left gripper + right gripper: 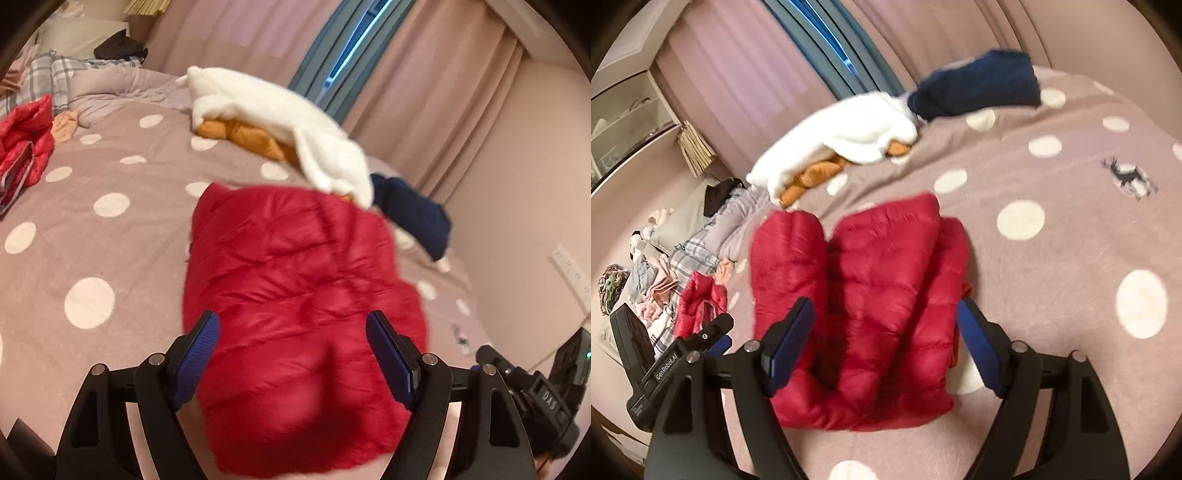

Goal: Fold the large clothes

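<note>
Red puffer jacket (295, 295) is lying folded right under my left gripper (293, 354), bunched into a thick bundle on the bed (110, 236), whose mauve cover is carrying white polka dots. I am holding the left jaws wide, 1 blue pad on each side of the bundle, neither one pinching the fabric. From the right wrist view, the same jacket (860, 306) is showing 2 padded lobes side by side, with my right gripper (886, 343) hovering over its near end, jaws also spread wide and gripping nothing. I am seeing the left gripper's black body at the lower left of that view, just beside the jacket.

Beyond the jacket, a white fleece garment (280, 125) is lying over an orange garment (251, 138), and a navy garment (413, 214) is sitting next to them near the bed's edge. A second red jacket (26, 144) is resting well apart, toward the pillows. Pink curtains (424, 92) are hanging behind the bed.
</note>
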Tool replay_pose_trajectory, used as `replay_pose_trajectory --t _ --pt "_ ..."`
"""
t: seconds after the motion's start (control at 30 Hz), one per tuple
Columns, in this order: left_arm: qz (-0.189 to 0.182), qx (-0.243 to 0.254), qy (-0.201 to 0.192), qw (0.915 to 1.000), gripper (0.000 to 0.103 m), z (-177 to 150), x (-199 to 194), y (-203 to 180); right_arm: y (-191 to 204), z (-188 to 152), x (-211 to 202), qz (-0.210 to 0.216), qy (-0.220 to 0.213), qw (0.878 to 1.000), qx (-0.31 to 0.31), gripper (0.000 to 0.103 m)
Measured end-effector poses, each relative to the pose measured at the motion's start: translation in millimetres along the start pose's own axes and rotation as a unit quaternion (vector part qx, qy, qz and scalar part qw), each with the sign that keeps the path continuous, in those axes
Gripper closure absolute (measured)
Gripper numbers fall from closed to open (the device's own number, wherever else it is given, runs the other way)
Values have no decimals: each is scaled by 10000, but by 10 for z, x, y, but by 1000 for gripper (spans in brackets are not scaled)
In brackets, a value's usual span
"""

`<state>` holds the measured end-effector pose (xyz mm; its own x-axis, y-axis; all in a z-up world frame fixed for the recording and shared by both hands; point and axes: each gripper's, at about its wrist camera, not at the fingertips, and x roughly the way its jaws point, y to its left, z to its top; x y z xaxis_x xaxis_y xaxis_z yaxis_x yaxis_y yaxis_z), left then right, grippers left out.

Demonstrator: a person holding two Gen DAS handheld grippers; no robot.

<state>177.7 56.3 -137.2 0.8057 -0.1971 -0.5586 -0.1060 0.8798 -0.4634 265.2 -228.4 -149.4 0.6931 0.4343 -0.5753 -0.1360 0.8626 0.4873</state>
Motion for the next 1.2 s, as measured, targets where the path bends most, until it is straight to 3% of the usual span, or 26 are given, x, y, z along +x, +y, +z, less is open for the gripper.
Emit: replay_pose_trajectory --t 0.2,0.27,0.4,0.47,0.57,0.7,0.83,1.07,1.2 --pt "-37 273 -385 9989 22 94 -509 -271 383 72 -495 112 -439 9974 -566 14" --pt "-47 311 -448 9985 22 100 -623 -330 482 72 -651 285 -631 9953 -671 7" --pt "64 525 -663 9964 22 77 -877 -471 594 28 -852 630 -748 9917 -831 3" --pt "-24 570 -650 9963 16 72 -961 -498 663 0 -926 657 -766 9898 -1004 0" --pt "-313 531 -681 9958 6 63 -1048 -485 765 -44 -1078 680 -923 9863 -1184 0" --pt "-457 369 -749 9955 1 71 -1183 -450 821 -82 -1221 741 -979 9839 -1295 0" --pt "-376 550 -842 9942 1 61 -1304 -476 829 -103 -1335 588 -1054 9843 -1290 0" --pt "-858 556 -902 9907 1 19 -1517 -490 878 -154 -1497 411 -1157 9823 -1414 0" --pt "-845 759 -955 9889 1 -15 -1626 -539 904 -190 -1564 431 -1119 9822 -1443 0"
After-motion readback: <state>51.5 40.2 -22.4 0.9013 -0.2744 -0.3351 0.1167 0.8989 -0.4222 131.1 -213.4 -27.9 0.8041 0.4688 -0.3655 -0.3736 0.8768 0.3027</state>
